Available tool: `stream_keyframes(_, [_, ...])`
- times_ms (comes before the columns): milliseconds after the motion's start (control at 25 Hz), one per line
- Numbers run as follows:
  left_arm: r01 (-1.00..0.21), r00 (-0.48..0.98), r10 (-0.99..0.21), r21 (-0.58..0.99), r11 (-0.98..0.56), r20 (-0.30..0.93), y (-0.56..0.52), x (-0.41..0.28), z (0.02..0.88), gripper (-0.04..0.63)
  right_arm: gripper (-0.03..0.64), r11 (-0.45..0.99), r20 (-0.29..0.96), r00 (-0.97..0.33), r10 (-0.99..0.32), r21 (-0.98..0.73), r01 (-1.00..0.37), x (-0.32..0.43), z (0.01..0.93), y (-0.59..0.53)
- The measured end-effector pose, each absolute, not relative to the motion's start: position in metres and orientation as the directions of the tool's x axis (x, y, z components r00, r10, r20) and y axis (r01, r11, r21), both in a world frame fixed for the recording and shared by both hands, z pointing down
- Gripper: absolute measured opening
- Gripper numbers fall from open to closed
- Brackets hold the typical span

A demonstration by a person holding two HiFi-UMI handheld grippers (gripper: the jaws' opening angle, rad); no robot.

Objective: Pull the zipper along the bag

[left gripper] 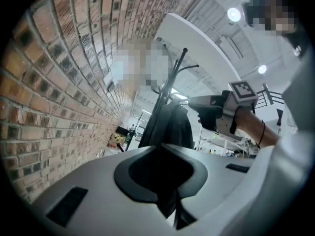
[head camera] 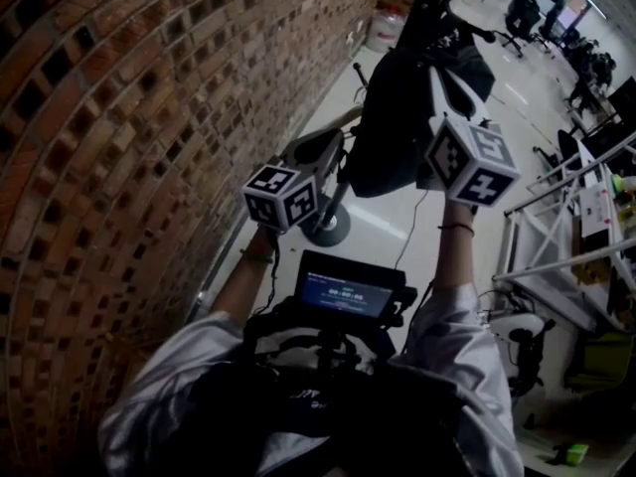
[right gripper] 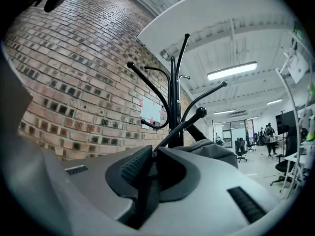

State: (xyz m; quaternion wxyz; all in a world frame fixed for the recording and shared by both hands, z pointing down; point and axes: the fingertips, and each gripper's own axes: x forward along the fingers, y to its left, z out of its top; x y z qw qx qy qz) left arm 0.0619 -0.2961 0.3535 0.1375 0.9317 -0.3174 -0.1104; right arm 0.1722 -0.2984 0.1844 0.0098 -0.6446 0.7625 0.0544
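Observation:
A dark bag (head camera: 393, 127) hangs from a black coat stand (right gripper: 173, 97) beside the brick wall. In the left gripper view the bag (left gripper: 170, 124) drops straight into my left gripper (left gripper: 165, 154), whose jaws are shut on a fold of its dark fabric. The head view has my left gripper (head camera: 343, 152) at the bag's lower left edge. My right gripper (head camera: 442, 78) reaches the bag's right side higher up. In the right gripper view my right gripper (right gripper: 155, 154) has its jaws drawn together on a thin dark zipper pull, with the grey bag top (right gripper: 211, 149) just beyond.
The brick wall (head camera: 119, 167) runs along the left. The stand's round base (head camera: 328, 229) sits on the pale floor below the bag. White metal racks (head camera: 566, 237) stand at the right and office chairs (head camera: 522, 13) further back. A screen (head camera: 348, 291) hangs at the person's chest.

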Motion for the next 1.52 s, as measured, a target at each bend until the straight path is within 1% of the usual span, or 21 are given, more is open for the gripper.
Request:
stream_keyframes(80, [-0.564, 0.771, -0.626, 0.335, -0.755, -0.114, -0.298, 0.060, 0.355, 0.021, 0.028, 0.167, -0.101, -0.170, -0.980, 0.039, -0.985, 0.173, 0.180, -0.303])
stream_keyframes(120, [-0.563, 0.770, -0.628, 0.337, -0.754, -0.118, -0.299, 0.059, 0.354, 0.021, 0.005, 0.171, -0.110, -0.172, -0.979, 0.021, -0.985, 0.173, 0.178, -0.305])
stream_keyframes(480, [-0.560, 0.754, -0.641, 0.372, -0.741, -0.142, -0.304, 0.049, 0.354, 0.021, 0.005, 0.173, -0.128, -0.176, -0.976, 0.033, -0.984, 0.166, 0.171, -0.323])
stream_keyframes(680, [-0.562, 0.752, -0.645, 0.379, -0.735, -0.137, -0.306, 0.047, 0.356, 0.021, 0.006, 0.163, -0.118, -0.184, -0.976, 0.164, -0.973, 0.156, 0.166, -0.326])
stream_keyframes(880, [-0.552, 0.756, -0.639, 0.391, -0.737, -0.138, -0.307, 0.049, 0.360, 0.021, 0.005, 0.263, -0.100, -0.288, -0.952, 0.206, -0.943, 0.148, 0.169, -0.322])
stream_keyframes(1040, [-0.535, 0.759, -0.633, 0.410, -0.738, -0.149, -0.309, 0.053, 0.362, 0.021, 0.009, 0.276, -0.042, -0.308, -0.950, 0.338, -0.900, 0.140, 0.175, -0.323])
stream_keyframes(1280, [-0.514, 0.778, -0.611, 0.411, -0.753, -0.147, -0.304, 0.065, 0.362, 0.021, 0.011, 0.312, -0.005, -0.336, -0.942, 0.362, -0.879, 0.123, 0.177, -0.318])
stream_keyframes(1520, [-0.501, 0.787, -0.597, 0.406, -0.764, -0.154, -0.303, 0.072, 0.365, 0.021, 0.014, 0.317, 0.041, -0.335, -0.941, 0.443, -0.838, 0.112, 0.183, -0.317])
